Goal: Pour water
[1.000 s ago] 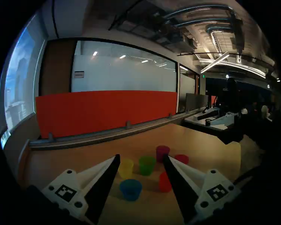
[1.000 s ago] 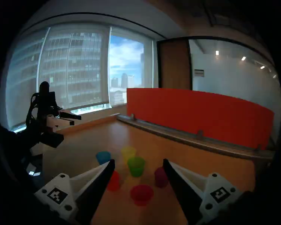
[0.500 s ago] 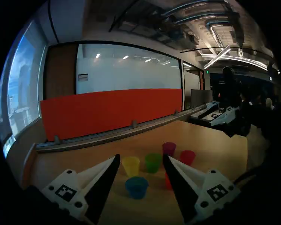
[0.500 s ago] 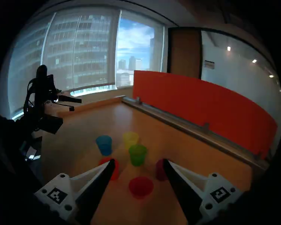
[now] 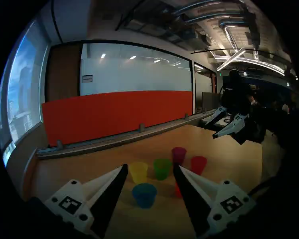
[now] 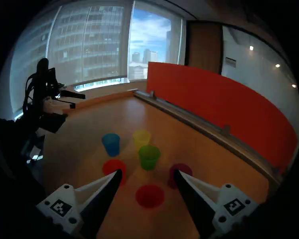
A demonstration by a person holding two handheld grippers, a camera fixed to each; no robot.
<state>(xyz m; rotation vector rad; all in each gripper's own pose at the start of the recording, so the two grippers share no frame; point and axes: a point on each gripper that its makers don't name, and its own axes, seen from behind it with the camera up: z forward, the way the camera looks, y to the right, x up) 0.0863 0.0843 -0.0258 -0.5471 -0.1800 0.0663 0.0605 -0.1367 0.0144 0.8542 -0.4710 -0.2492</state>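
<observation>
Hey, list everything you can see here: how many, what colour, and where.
Blue cup: one, blue, left end of the cup cluster in the right gripper view.
Yellow cup: one, yellow, beside the blue cup.
Green cup: one, green, middle of the cluster.
Purple cup: one, purple, on the partition side of the green cup.
Orange-red cup: one, orange-red, near the blue cup.
Red cup: one, red, nearest the right gripper.
Table: one, wood, under the cups.
Partition: one, orange-red, along the table's edge.
Window: one wall, bright, behind the table.
Left gripper: one, white and black, open, empty, pointed at the cups.
Right gripper: one, white and black, open, empty, pointed at the cups.
</observation>
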